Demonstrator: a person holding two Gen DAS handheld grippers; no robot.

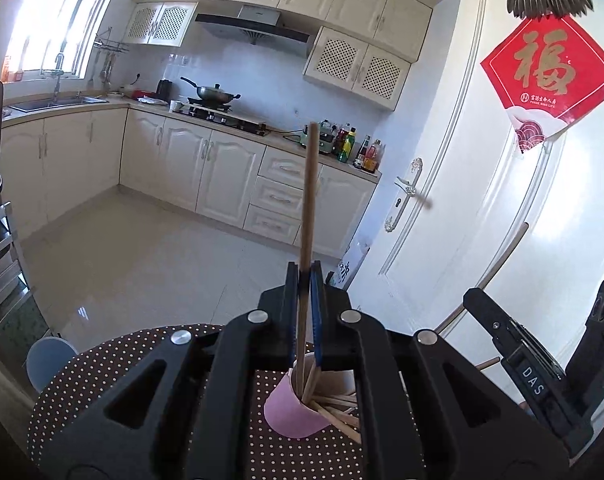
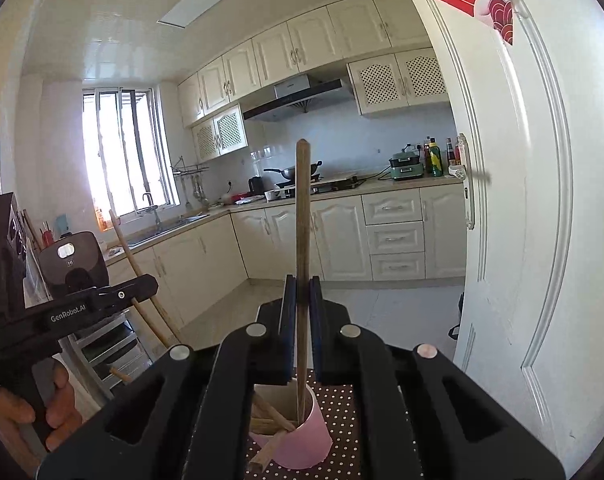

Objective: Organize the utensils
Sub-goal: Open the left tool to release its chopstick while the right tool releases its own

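Note:
My left gripper (image 1: 305, 276) is shut on a wooden chopstick (image 1: 309, 192) that stands upright, its lower end in a pink cup (image 1: 290, 412) holding several more chopsticks. My right gripper (image 2: 300, 286) is shut on another wooden chopstick (image 2: 302, 208), also upright, with its lower end inside the same pink cup (image 2: 307, 440). Both grippers hover right above the cup on the brown dotted table (image 1: 102, 364). The right gripper also shows at the right of the left wrist view (image 1: 513, 344), and the left gripper at the left of the right wrist view (image 2: 114, 300).
The round table (image 2: 341, 412) carries a brown cloth with white dots. A white door (image 1: 501, 200) stands close on the right. A grey stool (image 1: 48, 360) sits by the table's left edge. A metal rack (image 1: 2, 264) is at the left. Kitchen cabinets lie beyond.

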